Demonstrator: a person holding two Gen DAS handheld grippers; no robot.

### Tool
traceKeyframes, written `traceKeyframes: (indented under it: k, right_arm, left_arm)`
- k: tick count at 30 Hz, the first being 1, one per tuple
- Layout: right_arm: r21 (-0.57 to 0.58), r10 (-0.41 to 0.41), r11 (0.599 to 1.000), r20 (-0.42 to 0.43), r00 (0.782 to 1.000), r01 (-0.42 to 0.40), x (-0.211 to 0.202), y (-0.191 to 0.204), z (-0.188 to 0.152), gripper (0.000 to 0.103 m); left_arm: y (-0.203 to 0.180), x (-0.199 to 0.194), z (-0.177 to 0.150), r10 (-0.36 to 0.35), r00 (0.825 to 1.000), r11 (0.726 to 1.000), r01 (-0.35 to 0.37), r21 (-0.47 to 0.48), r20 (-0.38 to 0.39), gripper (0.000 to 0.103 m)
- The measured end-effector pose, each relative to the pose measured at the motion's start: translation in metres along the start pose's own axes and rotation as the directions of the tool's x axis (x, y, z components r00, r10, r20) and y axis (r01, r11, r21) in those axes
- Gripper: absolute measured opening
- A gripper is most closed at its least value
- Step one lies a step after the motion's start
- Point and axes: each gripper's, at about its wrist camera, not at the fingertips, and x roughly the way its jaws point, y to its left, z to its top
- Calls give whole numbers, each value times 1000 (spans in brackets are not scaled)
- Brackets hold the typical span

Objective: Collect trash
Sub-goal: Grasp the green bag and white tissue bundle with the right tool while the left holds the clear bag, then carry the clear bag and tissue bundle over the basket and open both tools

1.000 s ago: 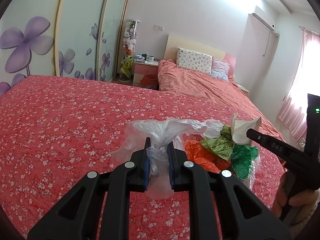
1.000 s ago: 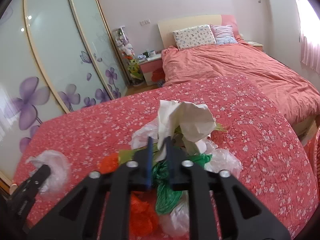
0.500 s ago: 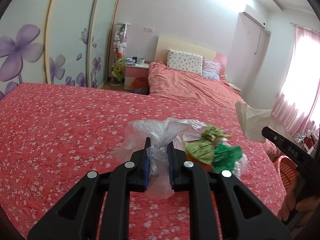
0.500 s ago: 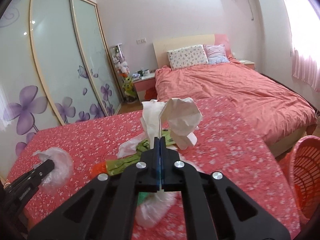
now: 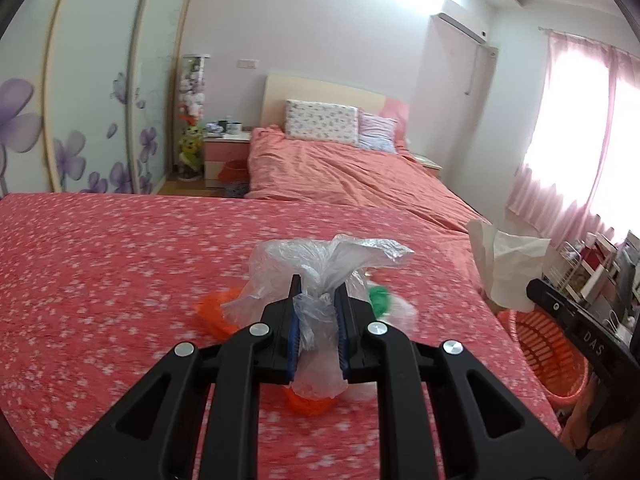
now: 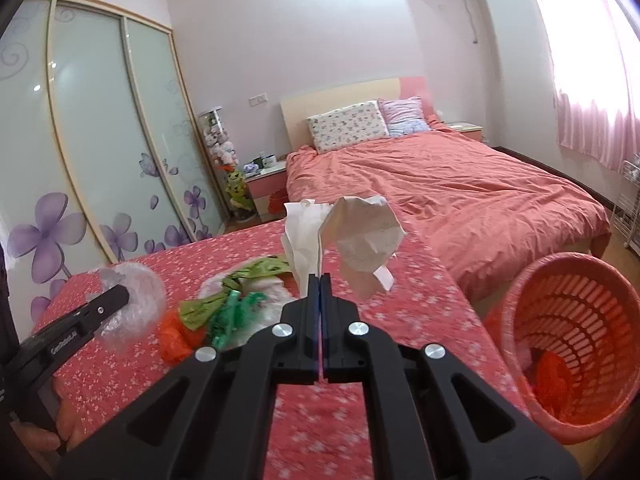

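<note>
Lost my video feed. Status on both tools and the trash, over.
Left tool shut on clear plastic bag. Right tool shut on crumpled white paper. Loose wrappers remain on bedspread. Orange basket at right, path looks clear.

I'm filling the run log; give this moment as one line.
left gripper: shut on clear plastic bag | right gripper: shut on crumpled paper | orange basket: beside bed, some trash inside | more trash on bedspread

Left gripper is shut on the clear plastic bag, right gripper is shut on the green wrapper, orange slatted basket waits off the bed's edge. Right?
Not quite. The right gripper is shut on crumpled white paper, as the right wrist view shows; the green wrapper lies on the bed. The rest holds.
</note>
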Motion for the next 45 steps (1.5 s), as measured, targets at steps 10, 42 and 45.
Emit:
traceKeyframes:
  k: [10,42,45]
  right_arm:
    - [53,-68,996,29,997,66,-31,-56,-10,2]
    - [222,-341,922,75,937,318,-87,-220,-35,2]
    - [239,-353,914,72,933,328,-86,-233,-35,2]
  left_arm:
    - [-59,14,-2,-108,994,993,109,44,-27,15]
    - [-247,60,-37,-420,892,881,445,160,-169,15]
    - [-260,64,-43,-432,883,871,461,170,-184,15]
